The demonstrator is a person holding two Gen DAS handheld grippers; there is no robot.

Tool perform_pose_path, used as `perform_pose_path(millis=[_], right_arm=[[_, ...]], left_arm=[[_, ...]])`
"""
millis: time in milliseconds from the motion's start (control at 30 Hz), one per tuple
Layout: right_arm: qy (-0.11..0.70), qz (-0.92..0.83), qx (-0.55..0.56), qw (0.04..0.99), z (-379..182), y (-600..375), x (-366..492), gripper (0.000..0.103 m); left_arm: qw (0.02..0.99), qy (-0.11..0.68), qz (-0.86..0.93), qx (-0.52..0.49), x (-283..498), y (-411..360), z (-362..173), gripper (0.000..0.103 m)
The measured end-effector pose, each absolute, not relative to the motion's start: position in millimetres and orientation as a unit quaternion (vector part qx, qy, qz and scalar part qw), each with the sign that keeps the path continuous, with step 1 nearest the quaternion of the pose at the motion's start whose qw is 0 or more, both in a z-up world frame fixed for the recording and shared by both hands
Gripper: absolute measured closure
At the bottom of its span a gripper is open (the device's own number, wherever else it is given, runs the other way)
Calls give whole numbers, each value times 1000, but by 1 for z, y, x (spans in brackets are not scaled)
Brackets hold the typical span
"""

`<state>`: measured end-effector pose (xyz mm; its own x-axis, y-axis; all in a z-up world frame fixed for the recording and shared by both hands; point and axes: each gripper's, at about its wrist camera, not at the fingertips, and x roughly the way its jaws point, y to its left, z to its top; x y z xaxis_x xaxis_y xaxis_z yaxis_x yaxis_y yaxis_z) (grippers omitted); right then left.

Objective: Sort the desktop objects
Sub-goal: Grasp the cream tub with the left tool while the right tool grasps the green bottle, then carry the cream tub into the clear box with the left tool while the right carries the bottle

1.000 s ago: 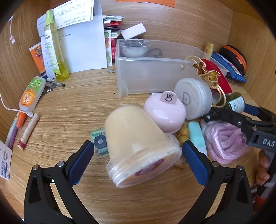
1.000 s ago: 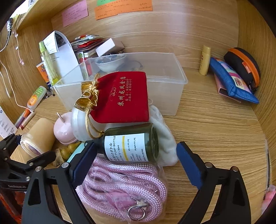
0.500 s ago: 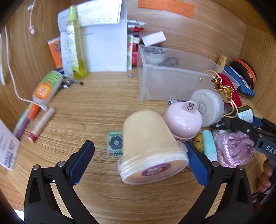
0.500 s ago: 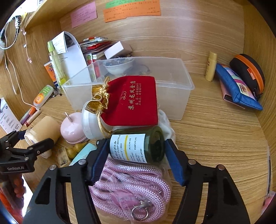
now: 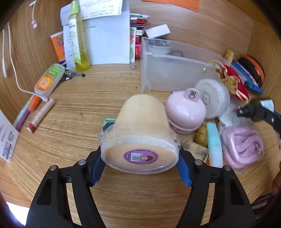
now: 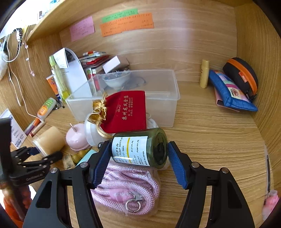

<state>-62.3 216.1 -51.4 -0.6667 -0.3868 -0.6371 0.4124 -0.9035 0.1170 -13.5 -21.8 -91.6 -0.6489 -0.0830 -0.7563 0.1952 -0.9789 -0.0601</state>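
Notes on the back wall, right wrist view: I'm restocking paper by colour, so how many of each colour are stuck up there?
Pink note: 1
Green note: 1
Orange note: 1
Total: 3

Both your wrist views look steeply down, close over the wooden desk; each shows the clear plastic bin.
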Motion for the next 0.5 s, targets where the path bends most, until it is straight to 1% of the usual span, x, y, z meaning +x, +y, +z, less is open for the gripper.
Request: perform_pose_path(millis=[133,333,500], right_arm=[[20,-916,334,220,-46,220,-56,41],[19,-919,325,222,-41,223,-53,41],[14,-920,320,226,-38,227,-54,41]], left_arm=[[84,91,-908,401,-14,-29,-88,34],[99,66,-924,364,-11,-27,-68,34],[96,54,-927,358,-18,-26,-63,35]])
